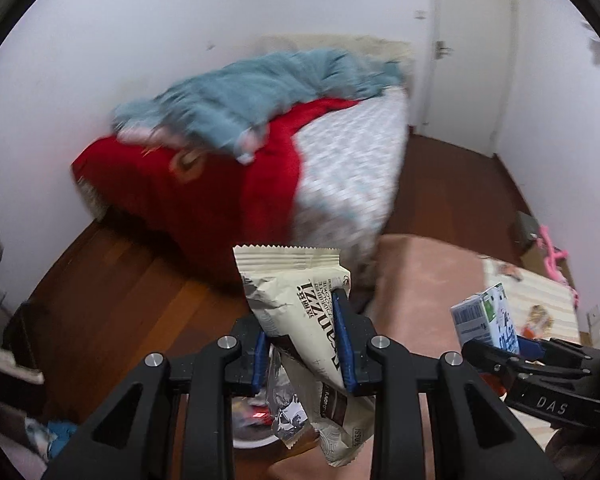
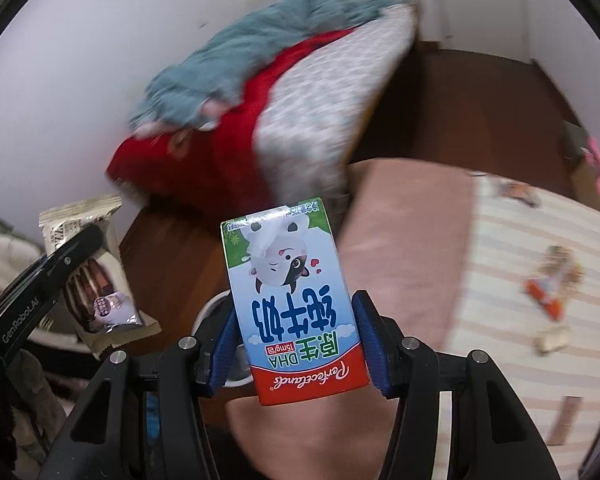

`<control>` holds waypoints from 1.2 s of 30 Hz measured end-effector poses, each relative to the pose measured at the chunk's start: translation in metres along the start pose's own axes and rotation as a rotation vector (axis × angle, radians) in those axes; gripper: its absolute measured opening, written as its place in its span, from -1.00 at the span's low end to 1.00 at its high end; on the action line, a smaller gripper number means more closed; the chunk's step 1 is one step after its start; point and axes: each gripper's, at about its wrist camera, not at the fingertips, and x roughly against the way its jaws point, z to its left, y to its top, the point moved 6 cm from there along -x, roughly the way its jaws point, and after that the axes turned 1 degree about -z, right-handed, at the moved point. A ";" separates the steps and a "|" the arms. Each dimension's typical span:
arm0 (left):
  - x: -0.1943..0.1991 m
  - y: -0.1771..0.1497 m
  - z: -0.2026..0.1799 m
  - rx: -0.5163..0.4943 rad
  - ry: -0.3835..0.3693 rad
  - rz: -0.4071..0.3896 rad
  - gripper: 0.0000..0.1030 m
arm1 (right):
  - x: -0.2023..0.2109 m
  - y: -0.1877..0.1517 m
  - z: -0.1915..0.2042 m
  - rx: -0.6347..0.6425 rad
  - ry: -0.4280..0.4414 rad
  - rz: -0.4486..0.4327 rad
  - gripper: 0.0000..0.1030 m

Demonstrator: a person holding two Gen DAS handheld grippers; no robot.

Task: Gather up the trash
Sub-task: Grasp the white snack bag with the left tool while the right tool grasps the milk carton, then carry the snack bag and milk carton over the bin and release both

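The left claw (image 1: 304, 332) was clenched on a cream snack wrapper (image 1: 296, 300), held up over the wooden floor (image 1: 112, 300). Only the left view showed a crinkly silver wrapper (image 1: 284, 412) below it. The right claw (image 2: 300, 340) was grasping a milk carton (image 2: 292, 300), printed side up only in the right view. A bed (image 2: 300, 120) with a red blanket (image 2: 220, 160) sat behind both.
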 end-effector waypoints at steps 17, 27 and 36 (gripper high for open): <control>-0.202 -0.145 0.178 0.378 -0.048 0.541 0.39 | -0.272 -0.092 0.135 0.094 0.000 0.425 0.09; -0.212 -0.189 0.214 0.452 0.052 0.558 0.97 | -0.362 -0.107 0.125 0.088 -0.024 0.569 0.69; -0.188 -0.198 0.218 0.389 0.157 0.534 0.97 | -0.358 -0.100 0.119 0.140 -0.079 0.502 1.00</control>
